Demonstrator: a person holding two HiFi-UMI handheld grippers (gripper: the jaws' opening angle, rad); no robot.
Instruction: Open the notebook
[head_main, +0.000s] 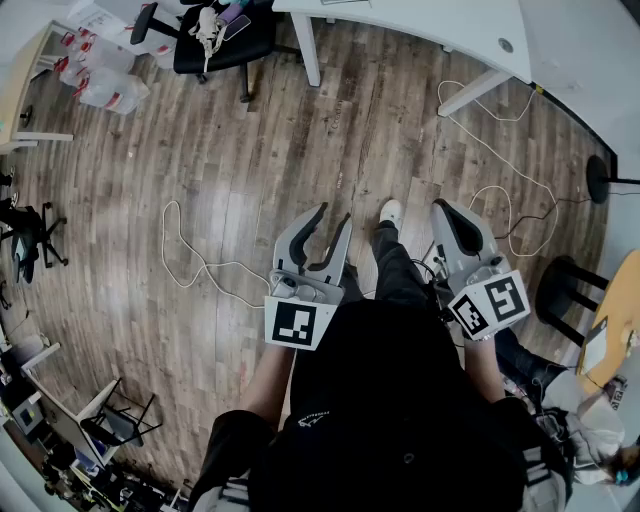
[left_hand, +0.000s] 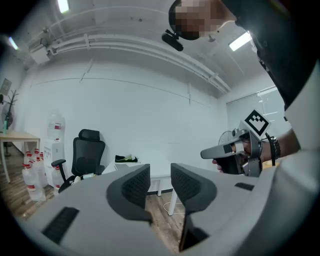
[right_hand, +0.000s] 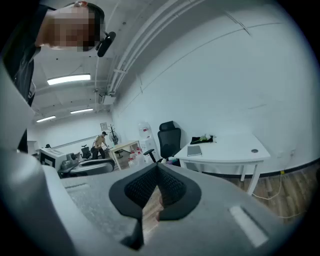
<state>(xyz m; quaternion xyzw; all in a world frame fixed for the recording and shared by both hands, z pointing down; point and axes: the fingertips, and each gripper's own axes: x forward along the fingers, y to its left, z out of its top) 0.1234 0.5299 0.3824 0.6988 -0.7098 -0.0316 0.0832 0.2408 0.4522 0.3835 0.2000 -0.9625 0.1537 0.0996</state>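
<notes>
We stand on the wooden floor (head_main: 250, 180), and the closed notebook (right_hand: 194, 150) is well apart from both tongs. It lies flat on the white surface (right_hand: 235, 152) ahead of us, at the end nearest the black office chair (right_hand: 169, 137) and close to the edge that faces us. A dark bundle (right_hand: 204, 138) sits beyond it, towards the wall edge.

The left tongs (left_hand: 160, 181) are parted with nothing between them, and they point level at that same end of the surface. The right tongs (right_hand: 157, 166) have their tips pressed together, also on nothing, and they tip slightly down. In the right gripper view the notebook sits above and to the right of their line.

We judge that neither hand is clearly nearer, so the whole approach across the floor still lies ahead. The left tongs look better placed, since they are already spread and aimed that way. The notebook seems to run lengthwise from the near edge towards the wall. It is too small here for us to be sure of that, or to tell which side carries the spine. We need the spine side settled before we choose an edge to lift.
</notes>
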